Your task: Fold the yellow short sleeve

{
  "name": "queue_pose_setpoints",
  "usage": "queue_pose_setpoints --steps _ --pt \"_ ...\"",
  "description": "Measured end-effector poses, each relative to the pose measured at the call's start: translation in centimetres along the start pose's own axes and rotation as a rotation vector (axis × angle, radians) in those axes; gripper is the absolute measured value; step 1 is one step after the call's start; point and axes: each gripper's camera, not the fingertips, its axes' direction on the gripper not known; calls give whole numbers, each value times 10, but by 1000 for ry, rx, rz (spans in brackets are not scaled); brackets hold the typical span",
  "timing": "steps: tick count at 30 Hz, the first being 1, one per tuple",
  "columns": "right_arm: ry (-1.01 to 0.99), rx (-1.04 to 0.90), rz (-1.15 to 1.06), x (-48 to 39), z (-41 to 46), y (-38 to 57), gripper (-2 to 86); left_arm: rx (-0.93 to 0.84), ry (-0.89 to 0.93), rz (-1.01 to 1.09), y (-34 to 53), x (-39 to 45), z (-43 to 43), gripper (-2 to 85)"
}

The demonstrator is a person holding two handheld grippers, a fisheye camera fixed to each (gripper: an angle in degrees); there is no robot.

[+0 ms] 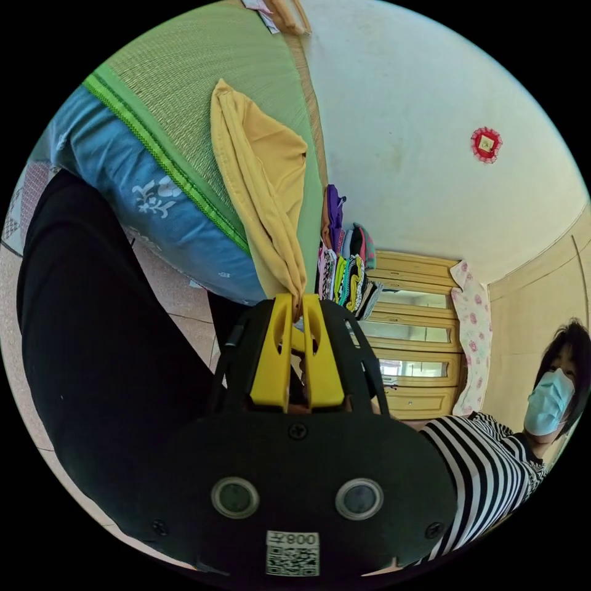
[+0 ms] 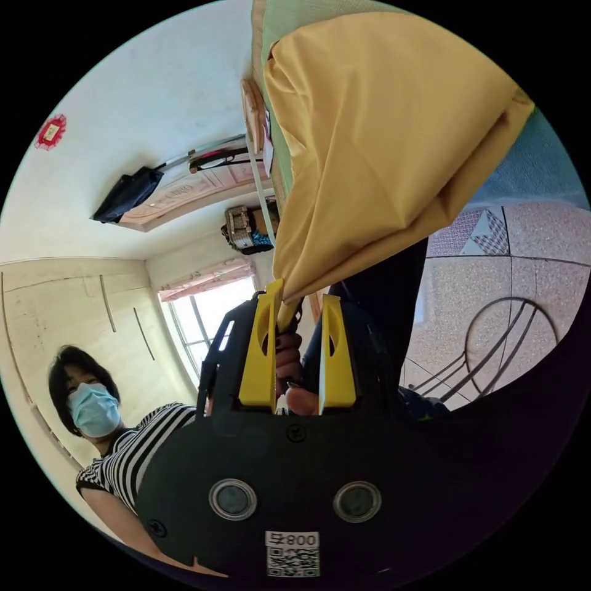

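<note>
The yellow short sleeve (image 1: 265, 178) lies partly on the green mat of the bed (image 1: 184, 80) and hangs over its edge as a bunched strip. My left gripper (image 1: 297, 303) is shut on the strip's lower end, its jaws almost touching with cloth between them. In the right gripper view the same shirt (image 2: 381, 135) spreads wide from the bed (image 2: 280, 21) and narrows to a point. My right gripper (image 2: 301, 298) has its jaws apart; the cloth's tip rests against the inner face of one jaw only. Fingers of a hand show behind the gap.
The bed's blue side (image 1: 141, 197) drops to a tiled floor (image 2: 511, 265). The person's dark trousers (image 1: 104, 345) stand close against the bed. A stack of folded clothes (image 1: 348, 271) sits at the bed's far end, before a wooden cabinet (image 1: 412, 345).
</note>
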Motion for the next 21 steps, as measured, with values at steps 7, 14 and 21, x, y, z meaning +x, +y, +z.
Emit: queue_pose_setpoints --steps 7,14,21 --pt "-71 40 30 29 14 3 106 6 60 -41 19 -15 10 28" --pt "-150 62 47 48 35 5 77 -46 55 -13 30 -14 30 31" --pt "-170 66 43 53 49 10 17 -82 11 12 34 -13 32 43"
